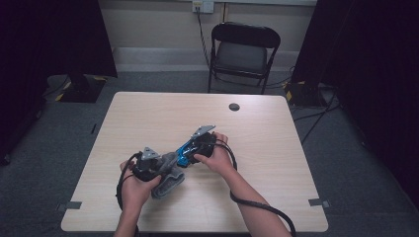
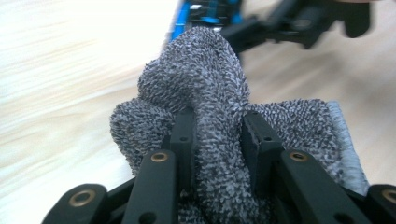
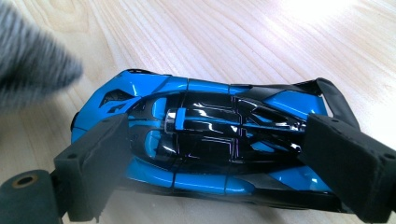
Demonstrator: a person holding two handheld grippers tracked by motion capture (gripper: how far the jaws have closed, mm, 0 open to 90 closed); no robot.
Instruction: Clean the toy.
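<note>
A grey fuzzy cloth (image 1: 169, 181) lies bunched on the table near its front left. My left gripper (image 1: 163, 165) is shut on a raised fold of it. In the left gripper view the two black pads pinch the cloth (image 2: 201, 79) between them, my left gripper (image 2: 217, 122) pointing toward the car. A blue and black toy car (image 1: 184, 154) sits just right of the cloth. My right gripper (image 1: 190, 150) is shut on it. In the right gripper view the jaws of my right gripper (image 3: 217, 136) clamp the car (image 3: 205, 112) at its two ends, low over the table, with the cloth (image 3: 32, 60) at the upper left.
The light wooden table (image 1: 148, 113) has a round dark cable hole (image 1: 234, 106) near its far edge. A black folding chair (image 1: 242, 49) stands beyond the table. Dark curtains hang at both sides. Cables trail from both grippers toward the front edge.
</note>
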